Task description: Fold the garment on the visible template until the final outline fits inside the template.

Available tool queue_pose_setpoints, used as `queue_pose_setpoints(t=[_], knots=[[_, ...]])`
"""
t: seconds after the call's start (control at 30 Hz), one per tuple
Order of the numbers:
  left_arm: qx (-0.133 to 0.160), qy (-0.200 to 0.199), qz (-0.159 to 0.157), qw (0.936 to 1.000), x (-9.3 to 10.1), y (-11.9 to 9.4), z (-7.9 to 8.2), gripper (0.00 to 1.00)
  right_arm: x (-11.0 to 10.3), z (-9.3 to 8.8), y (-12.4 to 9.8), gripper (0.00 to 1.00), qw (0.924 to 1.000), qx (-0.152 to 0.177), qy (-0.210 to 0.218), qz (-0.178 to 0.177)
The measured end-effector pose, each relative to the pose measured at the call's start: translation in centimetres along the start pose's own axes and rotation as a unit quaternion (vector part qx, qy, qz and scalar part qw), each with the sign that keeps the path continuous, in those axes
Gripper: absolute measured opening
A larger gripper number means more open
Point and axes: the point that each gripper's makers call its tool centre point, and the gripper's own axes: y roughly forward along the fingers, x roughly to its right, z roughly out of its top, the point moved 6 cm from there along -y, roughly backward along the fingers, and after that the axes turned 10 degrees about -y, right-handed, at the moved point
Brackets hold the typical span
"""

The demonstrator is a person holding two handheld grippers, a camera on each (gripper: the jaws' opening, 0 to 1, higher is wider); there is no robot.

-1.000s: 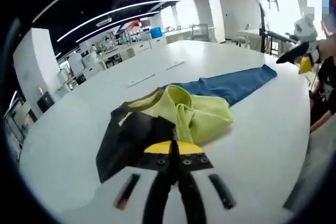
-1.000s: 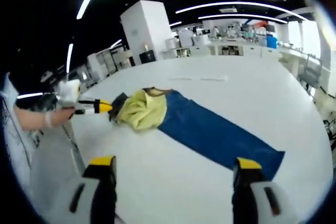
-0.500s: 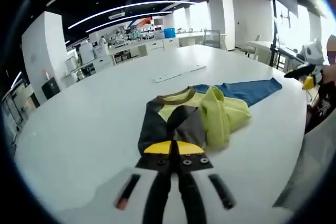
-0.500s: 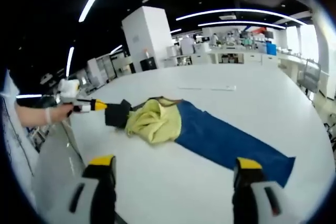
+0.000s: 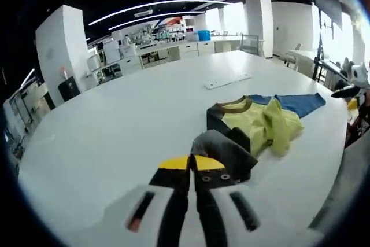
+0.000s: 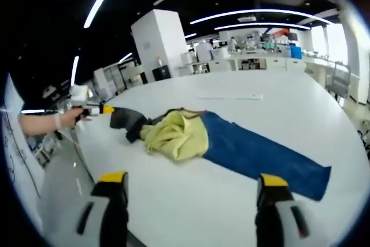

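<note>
Yellow-green and dark grey fabric garment [image 5: 263, 128] is lying bunched on the wide white tabletop [image 5: 127, 120], overlapping one end of the long blue rectangular template [image 6: 260, 153] that is stretching flat away from it. Left claw [image 5: 191, 165], with its yellow-tipped jaws pressed together, is pinching the garment's dark grey edge and lifting it off the tabletop, and the right gripper view is showing it at the far left beside a person's hand [image 6: 70, 117]. Right claw [image 6: 188, 184] is hovering with its jaws spread wide and nothing between them, well apart from the garment.

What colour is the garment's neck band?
Brown, on the neck band; clearest in the left gripper view.
</note>
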Motion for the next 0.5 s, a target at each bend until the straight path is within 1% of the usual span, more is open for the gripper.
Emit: queue_pose_setpoints(t=[0.07,0.1,0.13,0.17,0.23,0.3,0.37,0.5], knots=[[0.004,-0.011,0.011,0.9999,-1.5,-0.3,0.1,0.00,0.1,0.4,-0.1,0.92,1.0000,0.002,-0.001,-0.004],[0.003,-0.006,0.015,0.9999,-1.9,-0.3,0.0,0.00,0.0,0.7,-0.2,0.92,1.0000,0.002,-0.003,-0.007],[0.001,-0.002,0.020,0.9998,-2.6,-0.5,-0.1,0.00,-0.1,1.0,-0.3,0.92,1.0000,0.003,-0.004,-0.008],[-0.001,0.001,0.019,0.9998,-3.1,-0.6,-0.1,0.00,-0.1,1.1,-0.3,0.92,0.9999,0.004,-0.005,-0.010],[0.005,-0.007,0.027,0.9996,-4.5,-0.9,0.0,0.00,-0.1,1.4,-0.3,0.92,0.9999,0.003,-0.006,-0.013],[0.006,-0.011,0.031,0.9994,-4.6,-1.3,0.0,0.00,0.1,1.6,-0.3,0.92,0.9998,0.003,-0.008,-0.019],[0.000,-0.009,0.035,0.9993,-6.0,-0.9,-0.2,0.00,0.1,1.8,-0.3,0.92,0.9998,0.005,-0.003,-0.021],[-0.016,-0.006,0.037,0.9992,-8.2,-0.2,-0.6,0.00,-0.3,2.2,-0.1,0.92,0.9996,0.006,-0.003,-0.027]])
